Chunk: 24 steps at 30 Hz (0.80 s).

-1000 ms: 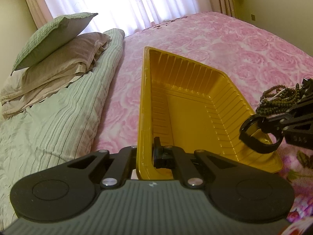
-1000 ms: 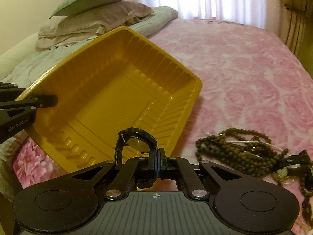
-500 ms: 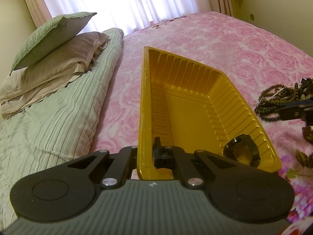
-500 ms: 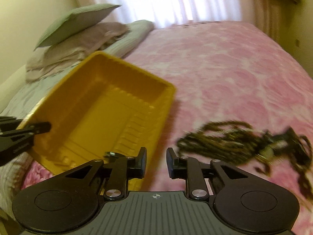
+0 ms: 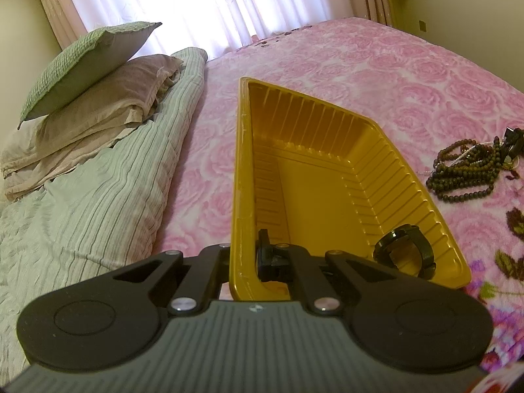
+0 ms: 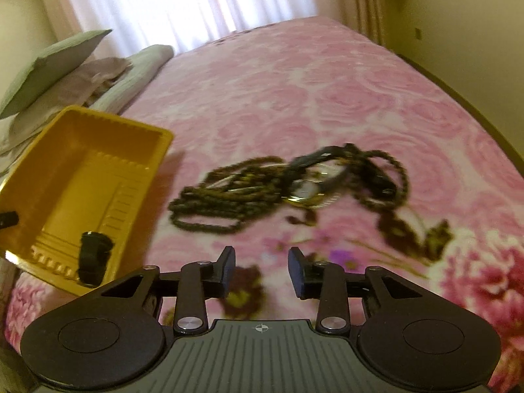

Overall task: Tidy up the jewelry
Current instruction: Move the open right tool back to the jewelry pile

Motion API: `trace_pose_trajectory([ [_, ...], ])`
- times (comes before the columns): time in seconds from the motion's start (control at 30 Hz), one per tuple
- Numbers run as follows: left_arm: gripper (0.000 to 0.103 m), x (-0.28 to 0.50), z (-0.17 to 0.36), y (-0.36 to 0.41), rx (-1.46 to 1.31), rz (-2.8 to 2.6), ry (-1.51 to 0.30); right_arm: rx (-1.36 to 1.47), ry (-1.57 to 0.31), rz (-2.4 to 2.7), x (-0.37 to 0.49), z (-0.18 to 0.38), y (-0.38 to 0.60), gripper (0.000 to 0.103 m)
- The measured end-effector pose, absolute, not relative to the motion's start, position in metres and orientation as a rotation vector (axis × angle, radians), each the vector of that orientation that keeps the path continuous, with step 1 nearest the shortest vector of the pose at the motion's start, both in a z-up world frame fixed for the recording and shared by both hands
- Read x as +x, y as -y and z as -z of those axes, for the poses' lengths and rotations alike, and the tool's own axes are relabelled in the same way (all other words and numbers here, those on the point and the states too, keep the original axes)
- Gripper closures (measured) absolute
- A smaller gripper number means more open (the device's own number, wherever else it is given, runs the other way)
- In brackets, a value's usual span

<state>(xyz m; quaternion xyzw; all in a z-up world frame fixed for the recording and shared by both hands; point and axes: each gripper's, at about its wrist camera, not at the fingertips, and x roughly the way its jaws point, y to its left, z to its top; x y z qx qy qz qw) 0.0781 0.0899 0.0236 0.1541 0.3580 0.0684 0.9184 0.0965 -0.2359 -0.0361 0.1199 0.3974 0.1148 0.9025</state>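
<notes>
My left gripper [image 5: 244,258] is shut on the near rim of a yellow plastic tray [image 5: 376,177] and holds it tilted above the bed. A black watch [image 5: 406,255] lies in the tray's near right corner; it also shows in the right wrist view [image 6: 93,257] inside the tray [image 6: 65,170]. My right gripper [image 6: 262,271] is open and empty, above the pink bedspread, short of a tangled pile of dark bead necklaces and watches [image 6: 294,186]. The pile also shows in the left wrist view [image 5: 468,173], to the right of the tray.
The pink rose bedspread [image 6: 294,82] covers the bed. A striped green quilt [image 5: 82,213] and stacked pillows [image 5: 91,78] lie to the left. Curtains [image 5: 213,3] hang behind the bed. A wall runs along the bed's right side.
My right gripper let go of the black watch into the tray, opened wide and swung right towards the jewelry pile. The left gripper and tray stayed put.
</notes>
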Motion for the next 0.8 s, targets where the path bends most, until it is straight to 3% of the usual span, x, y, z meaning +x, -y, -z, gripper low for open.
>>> trace_pose_trajectory([
  [0.6, 0.100, 0.086, -0.022, -0.085, 0.413, -0.110, -0.800, 0.263, -0.819, -0.164, 0.097, 0.045, 0.268, 0.060],
  [0.8, 0.100, 0.091, -0.022, -0.083, 0.460, -0.088, -0.830, 0.256, -0.823, -0.147, 0.100, 0.050, 0.276, 0.054],
])
